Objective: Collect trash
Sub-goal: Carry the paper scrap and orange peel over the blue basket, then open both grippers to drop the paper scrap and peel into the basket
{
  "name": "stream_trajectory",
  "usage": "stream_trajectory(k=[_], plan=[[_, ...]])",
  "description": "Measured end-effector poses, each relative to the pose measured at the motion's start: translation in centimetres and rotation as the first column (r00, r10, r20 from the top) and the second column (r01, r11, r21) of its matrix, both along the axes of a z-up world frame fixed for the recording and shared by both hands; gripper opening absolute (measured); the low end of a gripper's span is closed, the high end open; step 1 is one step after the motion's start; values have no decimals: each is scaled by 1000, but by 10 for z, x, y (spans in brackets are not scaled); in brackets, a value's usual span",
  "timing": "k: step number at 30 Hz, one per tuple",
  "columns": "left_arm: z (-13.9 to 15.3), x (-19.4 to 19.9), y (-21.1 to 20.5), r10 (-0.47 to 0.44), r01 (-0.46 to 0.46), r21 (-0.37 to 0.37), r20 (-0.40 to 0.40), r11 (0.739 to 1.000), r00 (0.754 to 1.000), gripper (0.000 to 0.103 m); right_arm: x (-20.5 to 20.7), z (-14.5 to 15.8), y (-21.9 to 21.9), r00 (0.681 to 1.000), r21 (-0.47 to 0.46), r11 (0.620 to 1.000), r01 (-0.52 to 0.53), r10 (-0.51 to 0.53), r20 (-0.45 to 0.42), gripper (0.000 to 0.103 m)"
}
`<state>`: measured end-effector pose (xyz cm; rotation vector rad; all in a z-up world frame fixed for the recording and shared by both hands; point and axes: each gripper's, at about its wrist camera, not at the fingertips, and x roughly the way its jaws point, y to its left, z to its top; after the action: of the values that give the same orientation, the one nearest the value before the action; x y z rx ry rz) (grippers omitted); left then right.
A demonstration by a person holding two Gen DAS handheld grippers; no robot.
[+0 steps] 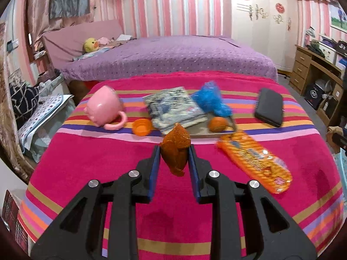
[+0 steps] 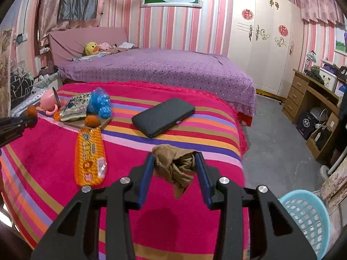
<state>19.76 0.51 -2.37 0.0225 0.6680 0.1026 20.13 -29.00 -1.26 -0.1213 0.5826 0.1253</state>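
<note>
My left gripper [image 1: 174,149] is shut on a piece of orange peel [image 1: 176,149] and holds it above the striped pink blanket [image 1: 86,162]. My right gripper [image 2: 175,158] is shut on a crumpled brown wrapper [image 2: 175,164] above the blanket's right side. An orange snack packet [image 1: 256,160] lies on the blanket; it also shows in the right wrist view [image 2: 90,157]. A crumpled blue plastic bag [image 1: 211,100] lies on a patterned booklet [image 1: 173,108]. A light blue basket [image 2: 308,218] stands on the floor at lower right.
A pink mug [image 1: 105,108], a small orange cup [image 1: 142,126], an orange fruit [image 1: 216,124] and a black case [image 1: 270,107] lie on the blanket. A purple bed [image 2: 162,69] stands behind. A wooden desk [image 2: 312,99] and wardrobe are to the right.
</note>
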Motion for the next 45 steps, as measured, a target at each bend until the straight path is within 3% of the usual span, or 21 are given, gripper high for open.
stream_trajectory(k=[14, 20, 23, 29, 34, 37, 40, 41, 43, 44, 45], plan=[[11, -32, -133, -180, 179, 6, 36, 984, 983, 25, -48, 22, -108, 995, 3, 996, 86, -86, 58, 39], [9, -40, -215, -285, 286, -21, 36, 958, 958, 25, -73, 14, -183, 974, -16, 975, 223, -222, 55, 39], [1, -44, -268, -364, 364, -52, 19, 930, 931, 25, -87, 8, -223, 955, 17, 956, 294, -294, 48, 39], [-17, -60, -353, -482, 482, -40, 11, 875, 876, 25, -101, -9, -268, 925, -48, 923, 381, -380, 24, 39], [-33, -59, -400, -535, 534, -40, -23, 844, 844, 25, -108, -21, -299, 908, 9, 908, 419, -419, 2, 39], [-41, -56, -419, -583, 579, -72, -50, 812, 811, 28, -110, -27, -307, 903, 24, 902, 430, -431, -3, 39], [-45, -55, -429, -587, 585, -49, -41, 809, 808, 28, -109, -29, -308, 903, 29, 902, 430, -430, -4, 39], [-45, -54, -430, -588, 586, -46, -41, 809, 808, 31, -110, -29, -308, 902, 29, 902, 431, -431, -2, 39], [-45, -50, -428, -583, 581, -51, -39, 812, 811, 50, -108, -31, -305, 903, 35, 903, 429, -429, -2, 39], [-44, -49, -426, -575, 574, -51, -34, 818, 817, 71, -107, -32, -305, 904, 34, 904, 427, -427, -2, 39], [-43, -47, -423, -556, 555, -43, -20, 831, 831, 81, -104, -32, -302, 905, 34, 905, 425, -425, -3, 39]])
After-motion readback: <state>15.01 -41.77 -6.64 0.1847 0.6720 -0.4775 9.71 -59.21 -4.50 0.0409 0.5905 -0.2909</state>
